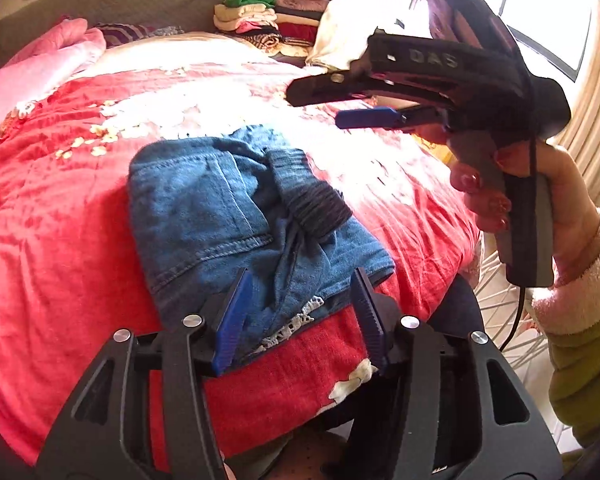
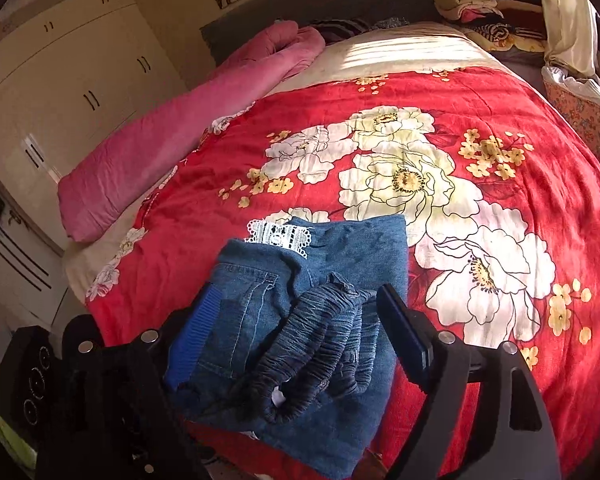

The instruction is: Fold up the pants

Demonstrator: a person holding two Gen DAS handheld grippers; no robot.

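The blue denim pants [image 1: 228,216] lie folded into a compact bundle on the red floral bedspread [image 1: 60,240], with the dark elastic waistband [image 1: 312,200] on top and white lace trim [image 1: 296,324] at the near edge. My left gripper [image 1: 300,316] is open and empty, its blue-padded fingers just above the bundle's near edge. My right gripper [image 1: 328,104] shows in the left wrist view, held in a hand, raised above the bed to the right. In the right wrist view the right gripper [image 2: 300,320] is open and empty over the pants [image 2: 340,252], straddling the waistband [image 2: 320,344].
A pink quilt [image 2: 172,140] lies along the bed's left side. Stacked folded clothes [image 1: 260,20] sit at the headboard corner. A white wardrobe [image 2: 60,80] stands to the left. A floral basket [image 2: 580,108] is at the bed's right. A window and curtain [image 1: 596,100] are on the right.
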